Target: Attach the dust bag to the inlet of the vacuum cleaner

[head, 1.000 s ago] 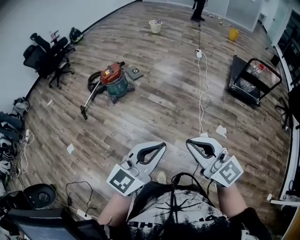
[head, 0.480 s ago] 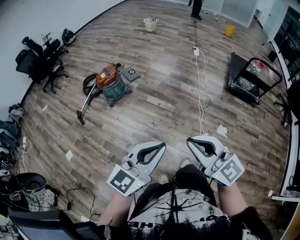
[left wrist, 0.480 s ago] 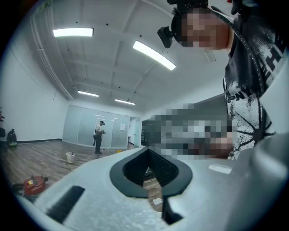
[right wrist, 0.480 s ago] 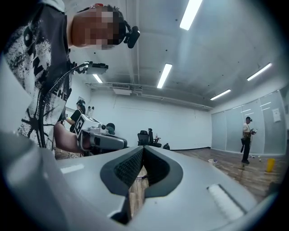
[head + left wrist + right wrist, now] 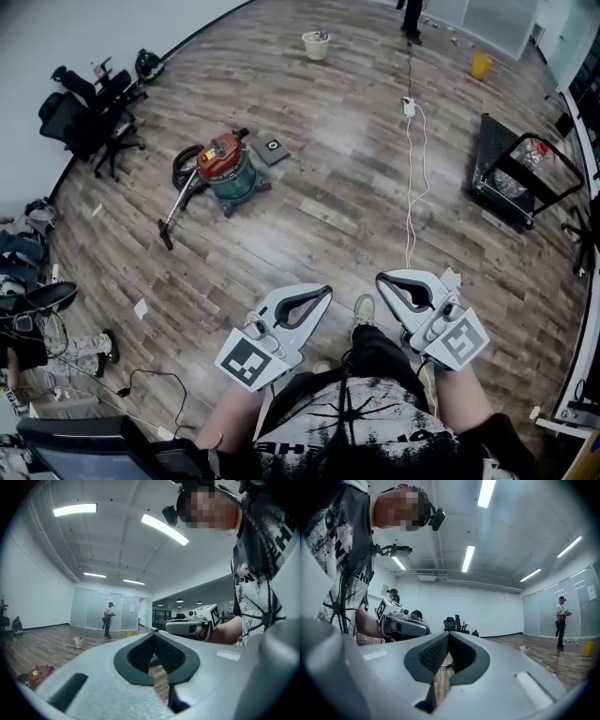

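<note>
Wooden floor (image 5: 319, 216) lay open ahead of my left gripper (image 5: 325, 290) and right gripper (image 5: 380, 279), both fully closed and empty; the vacuum cleaner (image 5: 228, 167) stood well ahead, leftward.

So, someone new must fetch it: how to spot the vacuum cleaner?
Find the black office chairs by the white wall. On the floor nearby stands the vacuum cleaner: a teal drum with a red lid, unlike the flat grey square beside it.
</note>
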A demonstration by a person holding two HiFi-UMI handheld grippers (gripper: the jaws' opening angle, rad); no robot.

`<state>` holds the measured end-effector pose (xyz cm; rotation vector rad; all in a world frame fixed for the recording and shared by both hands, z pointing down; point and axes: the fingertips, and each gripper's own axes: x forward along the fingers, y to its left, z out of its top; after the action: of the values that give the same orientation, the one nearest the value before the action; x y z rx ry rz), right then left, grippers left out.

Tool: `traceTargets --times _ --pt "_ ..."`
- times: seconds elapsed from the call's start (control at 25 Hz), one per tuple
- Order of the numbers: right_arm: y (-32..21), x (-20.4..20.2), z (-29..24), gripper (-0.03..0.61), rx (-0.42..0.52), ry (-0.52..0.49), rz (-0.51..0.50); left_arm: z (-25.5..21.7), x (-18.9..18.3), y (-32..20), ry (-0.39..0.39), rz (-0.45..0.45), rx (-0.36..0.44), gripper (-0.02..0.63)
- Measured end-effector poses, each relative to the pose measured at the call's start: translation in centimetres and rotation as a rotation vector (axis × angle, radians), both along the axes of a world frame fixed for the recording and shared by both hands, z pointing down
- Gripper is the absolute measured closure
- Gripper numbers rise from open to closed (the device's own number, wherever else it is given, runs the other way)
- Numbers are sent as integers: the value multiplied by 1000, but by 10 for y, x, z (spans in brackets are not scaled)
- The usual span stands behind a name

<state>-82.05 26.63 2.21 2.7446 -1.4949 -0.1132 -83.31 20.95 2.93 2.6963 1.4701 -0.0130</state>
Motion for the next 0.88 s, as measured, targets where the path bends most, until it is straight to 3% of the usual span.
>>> traceTargets --times 0.2,0.52,0.88 --pt "40 61 -9 574 19 11 -31 -9 64 38 -2 -32 23 615" --pt "120 147 -15 574 64 34 -35 -28 155 126 29 -9 73 615" --pt "159 188 -19 574 81 46 -39 -34 194 166 43 -23 105 615"
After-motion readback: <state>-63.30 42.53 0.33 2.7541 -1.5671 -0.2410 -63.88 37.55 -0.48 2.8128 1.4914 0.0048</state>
